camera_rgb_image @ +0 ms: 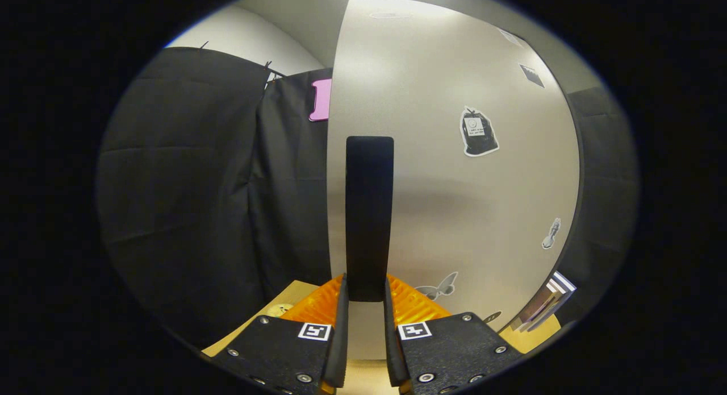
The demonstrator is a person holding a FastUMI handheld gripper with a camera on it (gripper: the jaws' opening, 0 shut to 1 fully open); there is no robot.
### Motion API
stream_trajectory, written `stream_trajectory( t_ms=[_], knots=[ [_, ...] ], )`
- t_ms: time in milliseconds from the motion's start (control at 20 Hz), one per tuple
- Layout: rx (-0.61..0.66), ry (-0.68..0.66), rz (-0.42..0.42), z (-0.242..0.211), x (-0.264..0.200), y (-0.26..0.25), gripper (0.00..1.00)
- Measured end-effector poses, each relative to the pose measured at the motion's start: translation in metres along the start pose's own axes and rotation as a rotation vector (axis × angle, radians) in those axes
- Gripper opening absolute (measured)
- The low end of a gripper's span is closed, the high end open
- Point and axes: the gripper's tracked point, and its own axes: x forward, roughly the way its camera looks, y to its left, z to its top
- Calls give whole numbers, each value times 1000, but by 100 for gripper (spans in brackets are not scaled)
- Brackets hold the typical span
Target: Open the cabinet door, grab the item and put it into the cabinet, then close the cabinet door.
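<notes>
a: what is pinched by the tongs [366, 304]?
b: the black handle [369, 213] of the cabinet door [454, 202] is squeezed between both fingers.
a: where is the door seen?
b: just ahead of the tongs, with stickers [478, 132] stuck on it. the wooden counter [295, 295] is seen low beside the fingers.

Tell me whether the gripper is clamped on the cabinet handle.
Clamped, it seems: the gripper has both fingers against the lower end of the black handle on the door.
</notes>
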Motion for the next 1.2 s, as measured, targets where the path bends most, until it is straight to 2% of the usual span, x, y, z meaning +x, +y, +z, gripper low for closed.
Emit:
stream_trajectory(
  t_ms=[200, 1200],
  knots=[
    [5, 18, 46, -7, -32, -1, 29],
    [-9, 27, 389, -16, -52, -25, 29]
  ],
)
